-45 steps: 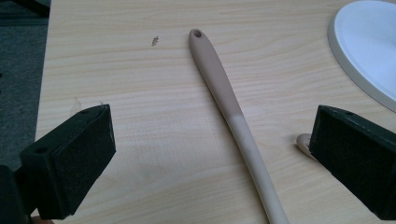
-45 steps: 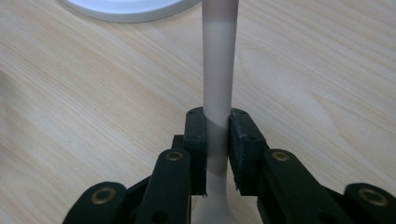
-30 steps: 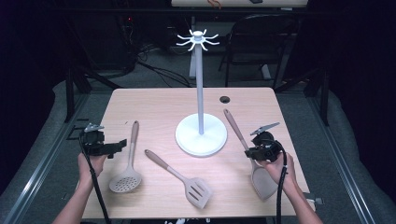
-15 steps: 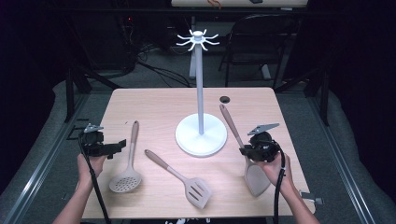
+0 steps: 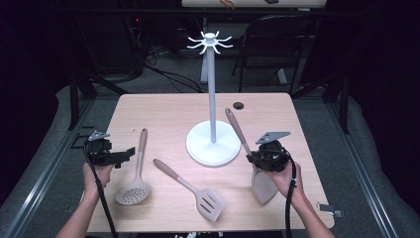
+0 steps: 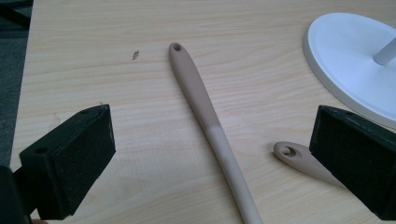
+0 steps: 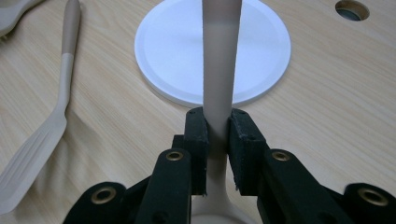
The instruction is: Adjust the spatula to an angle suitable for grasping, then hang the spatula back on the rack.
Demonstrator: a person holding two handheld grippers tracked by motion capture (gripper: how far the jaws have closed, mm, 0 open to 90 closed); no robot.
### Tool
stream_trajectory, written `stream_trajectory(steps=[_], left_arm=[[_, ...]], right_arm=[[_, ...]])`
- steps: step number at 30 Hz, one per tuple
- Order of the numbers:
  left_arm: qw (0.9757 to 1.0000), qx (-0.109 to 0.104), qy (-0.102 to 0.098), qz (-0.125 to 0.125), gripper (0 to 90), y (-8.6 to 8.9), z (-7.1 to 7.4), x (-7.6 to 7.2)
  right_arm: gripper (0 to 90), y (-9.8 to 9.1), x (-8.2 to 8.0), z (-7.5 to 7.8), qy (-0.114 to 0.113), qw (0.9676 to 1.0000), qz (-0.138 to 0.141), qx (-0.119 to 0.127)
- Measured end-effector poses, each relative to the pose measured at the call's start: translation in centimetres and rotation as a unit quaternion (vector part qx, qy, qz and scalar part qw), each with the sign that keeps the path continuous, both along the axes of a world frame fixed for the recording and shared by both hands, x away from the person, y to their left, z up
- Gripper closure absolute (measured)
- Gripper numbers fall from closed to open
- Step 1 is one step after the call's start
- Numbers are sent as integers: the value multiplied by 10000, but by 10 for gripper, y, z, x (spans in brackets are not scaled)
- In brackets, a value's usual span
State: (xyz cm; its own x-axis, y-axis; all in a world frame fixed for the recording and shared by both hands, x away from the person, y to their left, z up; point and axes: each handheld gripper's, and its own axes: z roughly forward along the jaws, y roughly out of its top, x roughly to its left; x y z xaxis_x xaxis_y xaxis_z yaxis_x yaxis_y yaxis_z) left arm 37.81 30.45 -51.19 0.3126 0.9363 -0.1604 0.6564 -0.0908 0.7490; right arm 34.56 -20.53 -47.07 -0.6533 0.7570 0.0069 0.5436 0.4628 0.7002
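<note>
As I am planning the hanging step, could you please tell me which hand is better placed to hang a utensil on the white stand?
Right: the right gripper already clamps the beige spoon's handle; the left gripper is open.

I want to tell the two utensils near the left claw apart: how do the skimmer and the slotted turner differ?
The skimmer has a round head dotted with small holes; the slotted turner has a flat, squarish blade with long slots. The skimmer lies nearly straight away from the person, while the slotted turner lies diagonally, its handle pointing toward the skimmer. Both lie flat on the table, untouched, with tan handles and paler heads.
</note>
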Motion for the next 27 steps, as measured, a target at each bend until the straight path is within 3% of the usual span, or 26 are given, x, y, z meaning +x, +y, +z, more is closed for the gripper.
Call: stream_trajectory(steps=[7, 10, 17, 27], left_arm=[[9998, -58, -81, -147, 1, -9, 9, -3], [9992, -268, -149, -243, 1, -19, 14, -5], [9975, -392, -347, -483, 2, -41, 27, -9], [9902, -478, -577, -1177, 0, -95, 47, -12]], right_arm=[[786, 8, -4, 5, -103, 9999, 136, -21], [786, 15, -4, 7, -149, 9997, 191, 38], [786, 25, -6, 9, -230, 9993, 285, 20], [786, 41, 0, 16, -425, 9985, 345, 7]])
